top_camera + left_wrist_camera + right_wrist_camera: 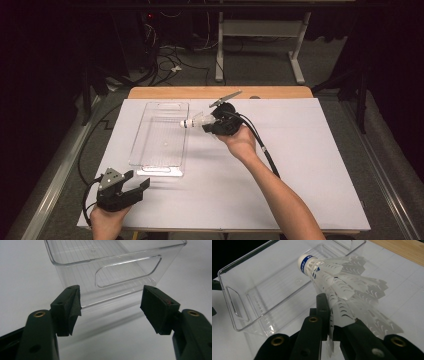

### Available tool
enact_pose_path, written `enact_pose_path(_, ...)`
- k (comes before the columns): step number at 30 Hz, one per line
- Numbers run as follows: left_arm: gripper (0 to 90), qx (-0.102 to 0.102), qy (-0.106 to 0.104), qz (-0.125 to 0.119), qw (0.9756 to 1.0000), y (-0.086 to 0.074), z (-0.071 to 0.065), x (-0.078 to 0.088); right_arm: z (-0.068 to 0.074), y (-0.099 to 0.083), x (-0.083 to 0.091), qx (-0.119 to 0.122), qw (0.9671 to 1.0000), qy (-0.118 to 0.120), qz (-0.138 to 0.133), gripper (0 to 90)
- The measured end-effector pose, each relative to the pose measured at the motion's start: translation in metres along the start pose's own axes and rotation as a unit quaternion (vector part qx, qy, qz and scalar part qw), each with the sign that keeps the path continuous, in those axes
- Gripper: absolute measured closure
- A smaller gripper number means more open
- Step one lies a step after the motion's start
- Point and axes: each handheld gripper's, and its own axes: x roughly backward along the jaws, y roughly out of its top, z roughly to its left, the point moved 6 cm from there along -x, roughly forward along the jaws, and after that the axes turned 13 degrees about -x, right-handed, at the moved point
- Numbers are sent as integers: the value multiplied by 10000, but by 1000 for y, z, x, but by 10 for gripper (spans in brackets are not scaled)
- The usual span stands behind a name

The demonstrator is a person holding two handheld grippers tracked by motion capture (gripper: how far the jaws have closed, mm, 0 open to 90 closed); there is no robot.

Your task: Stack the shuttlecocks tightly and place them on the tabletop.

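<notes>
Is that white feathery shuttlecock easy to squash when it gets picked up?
Probably. The white plastic shuttlecock has a thin slotted skirt, pinched by the right hand-held gripper, so it likely flexes. It looks very light. On the table its round cone might roll in an arc.

White shuttlecock [337,282] with a blue band; clear ribbed bin [160,135].
</notes>
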Motion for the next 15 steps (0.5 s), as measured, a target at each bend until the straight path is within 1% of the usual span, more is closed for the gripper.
enact_pose_path(9, 332, -6, -10, 0, 10000, 0, 0, 0, 6, 5, -6, 63, 10000, 51, 20, 893)
enact_pose_path(14, 332, -24, -14, 10, 10000, 0, 0, 0, 9, 7, -10, 70, 9999, 77, 41, 893)
enact_pose_path(15, 332, -14, -16, -3, 10000, 0, 0, 0, 10, 7, -10, 42, 9999, 80, 54, 893)
